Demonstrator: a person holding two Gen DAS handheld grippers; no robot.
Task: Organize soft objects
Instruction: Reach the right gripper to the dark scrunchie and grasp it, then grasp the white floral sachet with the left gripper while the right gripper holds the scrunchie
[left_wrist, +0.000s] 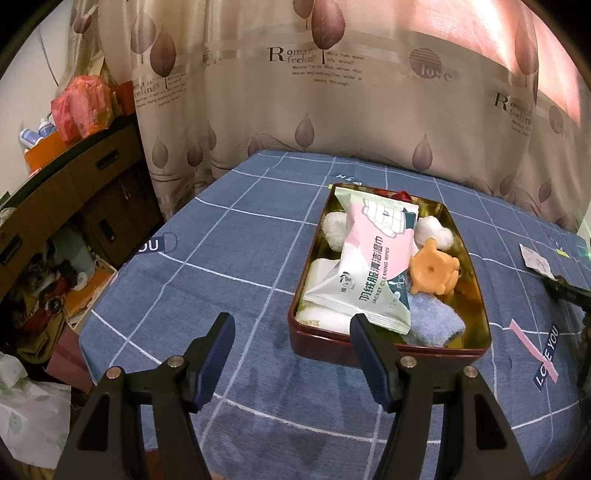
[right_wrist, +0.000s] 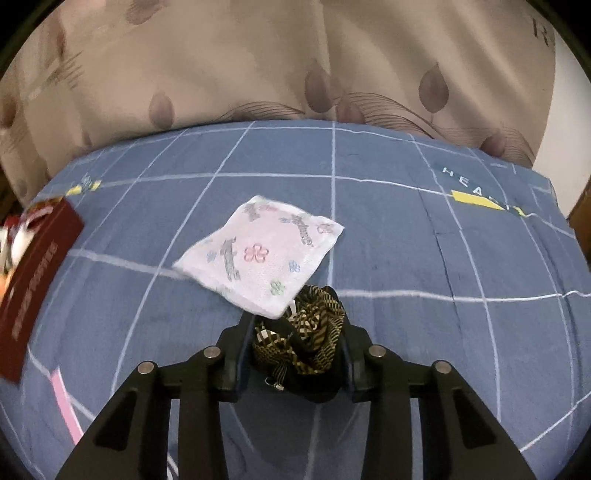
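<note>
A dark red tin (left_wrist: 476, 288) lies on the blue checked cloth. It holds a pink and green wipes pack (left_wrist: 373, 258), an orange soft toy (left_wrist: 432, 271), a light blue towel (left_wrist: 432, 325) and white fluffy pieces (left_wrist: 336, 230). My left gripper (left_wrist: 291, 319) hangs open just in front of the tin's near left corner, with nothing between its fingers. In the right wrist view, my right gripper (right_wrist: 297, 328) is shut on a crumpled black and gold striped cloth (right_wrist: 314, 332). A white flower-printed packet (right_wrist: 262, 254) lies flat just beyond it, its near corner over the cloth.
A leaf-patterned curtain (left_wrist: 332, 110) hangs behind the blue surface. The tin's red side (right_wrist: 33, 277) shows at the left edge of the right wrist view. A brown cabinet (left_wrist: 74, 192) with clutter stands off the left edge, with bags on the floor below it.
</note>
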